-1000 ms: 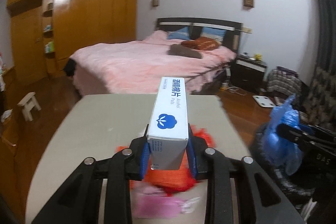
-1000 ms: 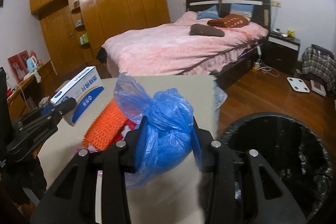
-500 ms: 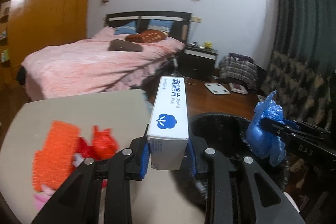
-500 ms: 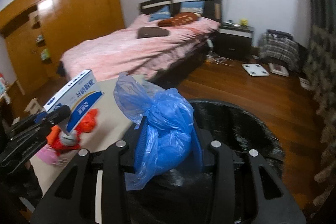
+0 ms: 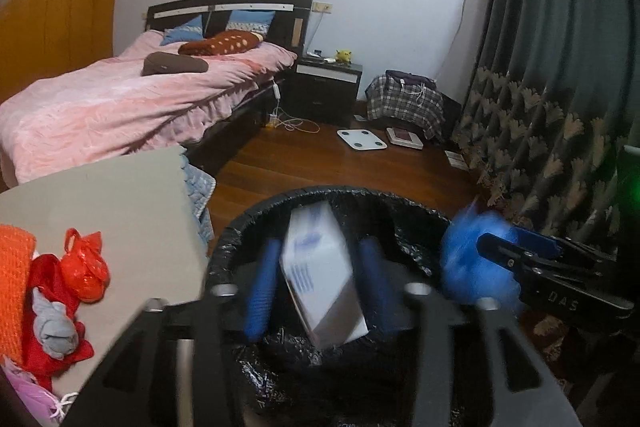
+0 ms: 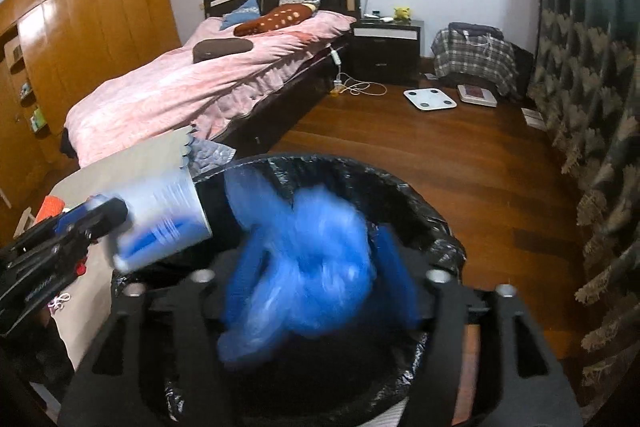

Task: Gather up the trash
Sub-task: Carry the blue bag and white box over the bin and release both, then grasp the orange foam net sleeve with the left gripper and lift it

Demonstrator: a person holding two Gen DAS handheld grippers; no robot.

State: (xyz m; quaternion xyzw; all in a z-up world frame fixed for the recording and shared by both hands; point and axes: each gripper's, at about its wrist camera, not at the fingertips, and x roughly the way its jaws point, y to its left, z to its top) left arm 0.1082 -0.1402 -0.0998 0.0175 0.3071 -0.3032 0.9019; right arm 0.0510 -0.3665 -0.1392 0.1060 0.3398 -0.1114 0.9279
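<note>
A black-lined trash bin (image 5: 256, 223) (image 6: 420, 203) stands on the floor beside the table. My left gripper (image 5: 318, 287) is open over the bin; the white and blue alcohol-pad box (image 5: 324, 283) is blurred and tilted between the spread fingers, falling free. It also shows in the right wrist view (image 6: 160, 223). My right gripper (image 6: 316, 267) is open over the bin; the blue plastic bag (image 6: 304, 275) (image 5: 468, 263) is blurred between its spread fingers, dropping.
On the grey table (image 5: 120, 195) at the left lie a red bag (image 5: 82, 267), an orange mesh (image 5: 14, 283), a grey wad (image 5: 54, 327) and pink pieces. A pink bed (image 6: 192, 87), a nightstand, a scale (image 6: 430, 99) and curtains (image 6: 584, 115) surround the wooden floor.
Both grippers swung right from the table to above the bin. Both have opened, and the box and the blue bag have come loose and are falling.
</note>
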